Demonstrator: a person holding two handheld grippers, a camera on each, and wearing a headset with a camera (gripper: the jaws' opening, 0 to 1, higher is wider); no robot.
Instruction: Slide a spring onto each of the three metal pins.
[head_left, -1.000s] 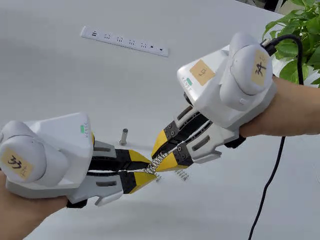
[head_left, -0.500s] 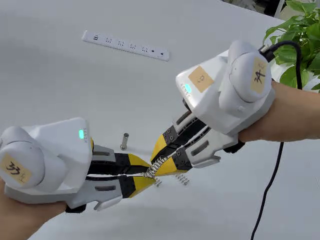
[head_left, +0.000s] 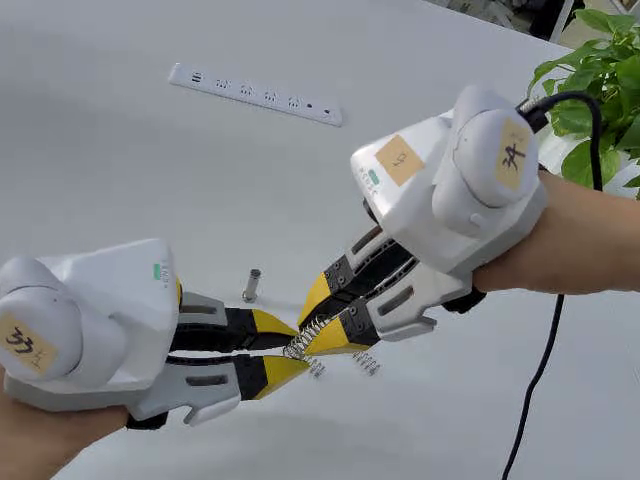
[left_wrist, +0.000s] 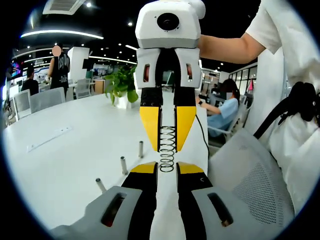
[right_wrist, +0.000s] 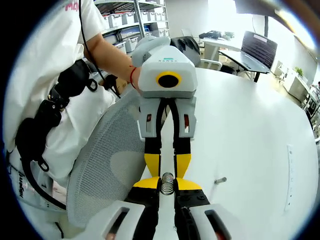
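Now the spring (head_left: 315, 330) is up in the air, above the table (head_left: 150, 180) and near the three pins (left_wrist: 123, 165). The right gripper (head_left: 305, 335) pinches its sides, jaws almost closed. The left gripper (head_left: 298, 348) nips its low end, jaws nearly closed too. The spring's long way runs along the right jaws and slants down toward the left gripper. I think they are fixing their grip on it. The pins are bare. Next, one open end must point straight down over a pin.
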